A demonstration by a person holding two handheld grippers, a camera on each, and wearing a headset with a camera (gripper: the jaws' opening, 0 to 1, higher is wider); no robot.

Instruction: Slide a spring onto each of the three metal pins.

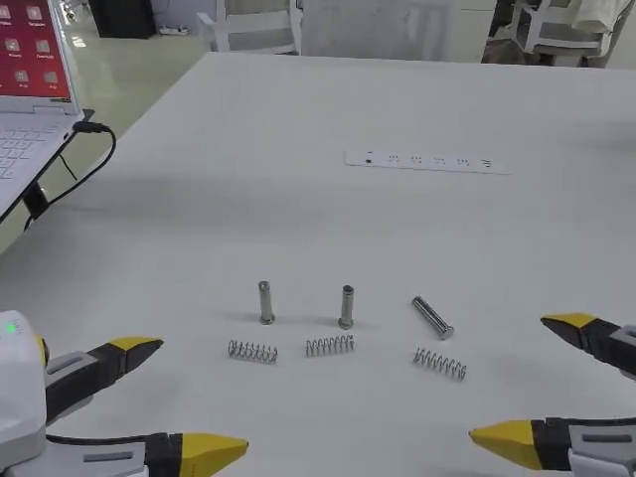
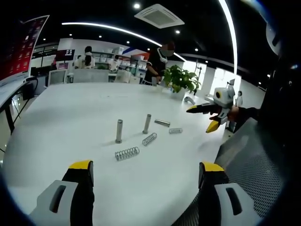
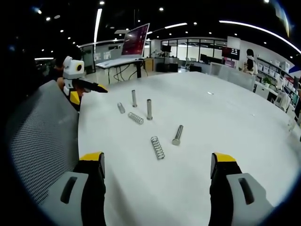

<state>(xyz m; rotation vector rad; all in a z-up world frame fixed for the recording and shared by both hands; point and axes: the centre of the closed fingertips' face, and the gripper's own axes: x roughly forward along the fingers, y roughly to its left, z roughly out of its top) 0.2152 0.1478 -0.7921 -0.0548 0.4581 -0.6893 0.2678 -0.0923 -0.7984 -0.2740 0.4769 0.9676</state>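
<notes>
Two metal pins stand upright on the white table, a left pin (image 1: 265,302) (image 2: 119,131) (image 3: 134,98) and a middle pin (image 1: 346,307) (image 2: 147,123) (image 3: 149,108). A third pin (image 1: 432,317) (image 2: 162,123) (image 3: 178,134) lies on its side to the right. In front of each pin lies a spring: left spring (image 1: 252,351) (image 2: 127,153) (image 3: 121,108), middle spring (image 1: 329,345) (image 2: 149,139) (image 3: 136,117), right spring (image 1: 439,363) (image 2: 175,130) (image 3: 157,147). My left gripper (image 1: 179,397) (image 2: 146,172) (image 3: 89,89) is open at the near left. At the near right, my right gripper (image 1: 542,378) (image 3: 157,162) (image 2: 204,117) is open. Neither holds anything.
A white power strip (image 1: 417,160) lies farther back on the table. An open laptop (image 1: 25,89) with a black cable (image 1: 84,159) sits at the far left. Chairs and desks stand beyond the table's far edge.
</notes>
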